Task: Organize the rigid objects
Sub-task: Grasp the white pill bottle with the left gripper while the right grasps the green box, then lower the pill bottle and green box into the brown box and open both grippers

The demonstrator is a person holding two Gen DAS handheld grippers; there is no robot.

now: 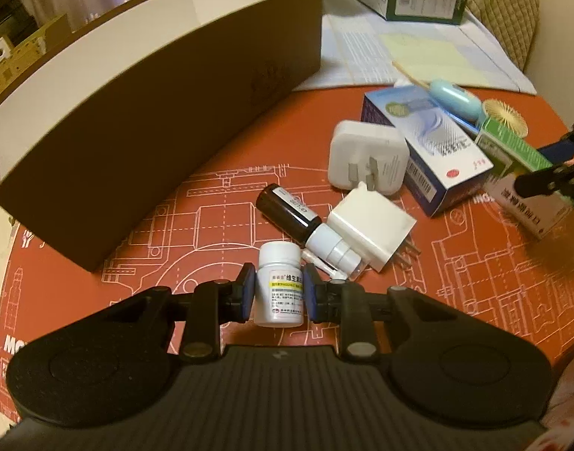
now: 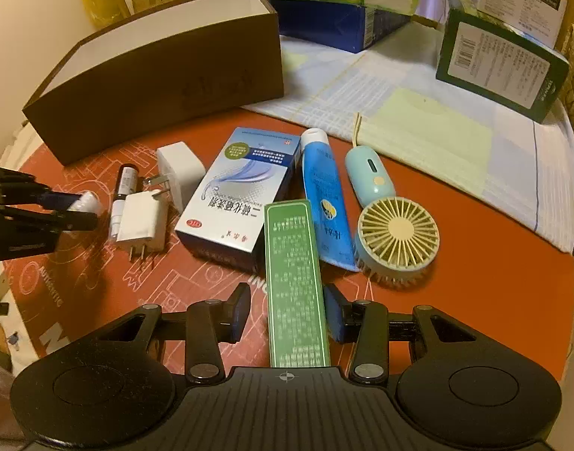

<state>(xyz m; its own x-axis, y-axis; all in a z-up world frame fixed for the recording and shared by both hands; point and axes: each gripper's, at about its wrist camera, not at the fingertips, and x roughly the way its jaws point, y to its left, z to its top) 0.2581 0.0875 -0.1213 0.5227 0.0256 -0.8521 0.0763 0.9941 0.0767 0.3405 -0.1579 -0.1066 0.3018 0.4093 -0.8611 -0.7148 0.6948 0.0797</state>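
Both grippers tilt steeply down over the red mat (image 2: 475,263): the left gripper (image 1: 279,289) has its pads pressed on an upright white pill bottle (image 1: 278,285) near the mat's near edge. The right gripper (image 2: 285,314) stands partly open around a long green box (image 2: 296,289); its right pad touches the box, the left pad stands clear. On the mat lie two white chargers (image 2: 142,221), one dark spray bottle (image 1: 294,210), one blue-white carton (image 2: 238,195), one blue tube (image 2: 326,195) and one handheld fan (image 2: 392,225), with one brown box (image 2: 155,86) at the far left edge.
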